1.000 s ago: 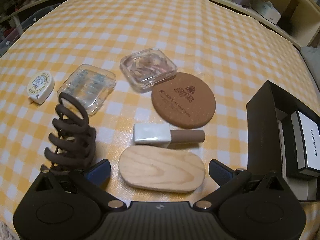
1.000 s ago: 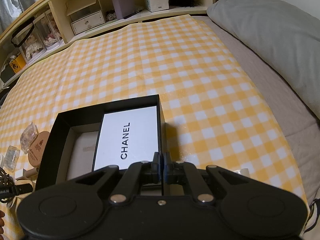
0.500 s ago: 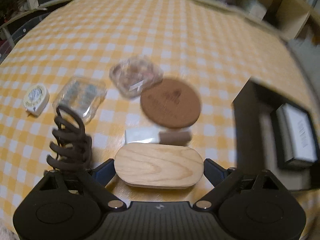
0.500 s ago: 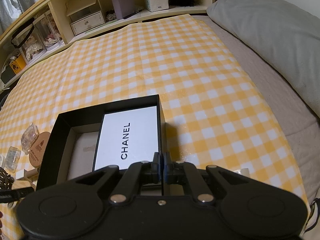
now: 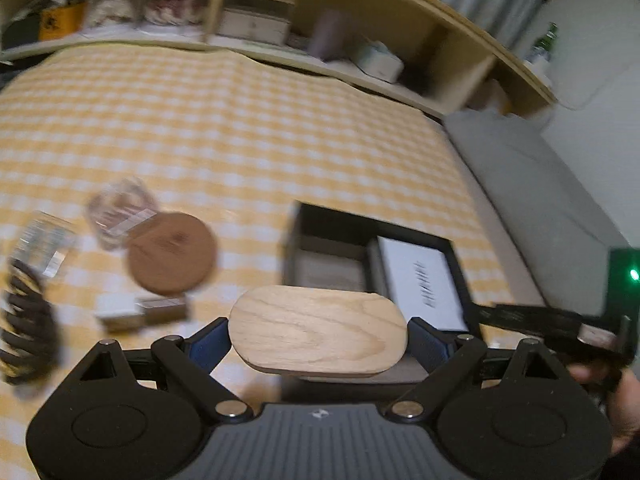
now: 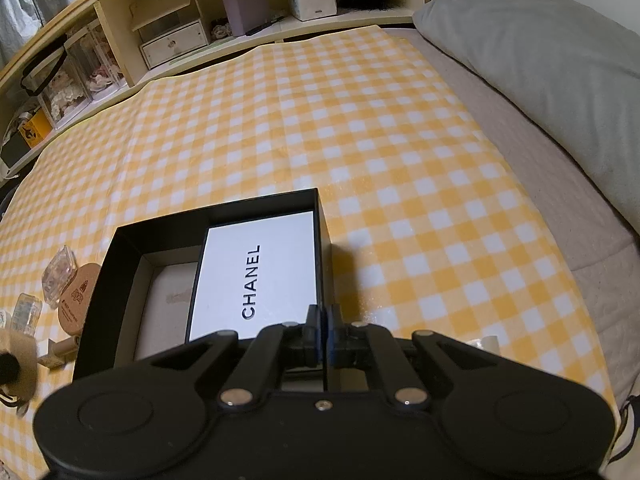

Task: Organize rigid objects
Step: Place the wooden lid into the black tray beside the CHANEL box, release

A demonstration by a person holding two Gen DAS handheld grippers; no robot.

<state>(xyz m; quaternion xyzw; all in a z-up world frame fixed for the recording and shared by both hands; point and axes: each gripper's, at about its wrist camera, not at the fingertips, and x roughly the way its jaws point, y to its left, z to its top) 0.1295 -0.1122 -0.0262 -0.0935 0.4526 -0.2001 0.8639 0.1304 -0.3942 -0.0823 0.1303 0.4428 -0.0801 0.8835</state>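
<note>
Transfer under way: the left gripper (image 5: pixel 318 338), jaws spread wide, clamps a wooden oval block (image 5: pixel 318 336) by its 2 ends and carries it off the surface, just short of the black box (image 5: pixel 292 236). The right gripper (image 6: pixel 324 334), fully closed, pinches the box's near wall, apparently steadying it. Next, by the look of it: lift the block over the rim and set it into the free compartment beside the white Chanel carton (image 6: pixel 256 276). A cork coaster (image 5: pixel 172 254), 2 clear plastic cases (image 5: pixel 120 212), a small bottle (image 5: pixel 144 312) and a dark hair claw (image 5: pixel 28 320) lie on the checked cloth (image 5: pixel 240 128), well clear of that path.
</note>
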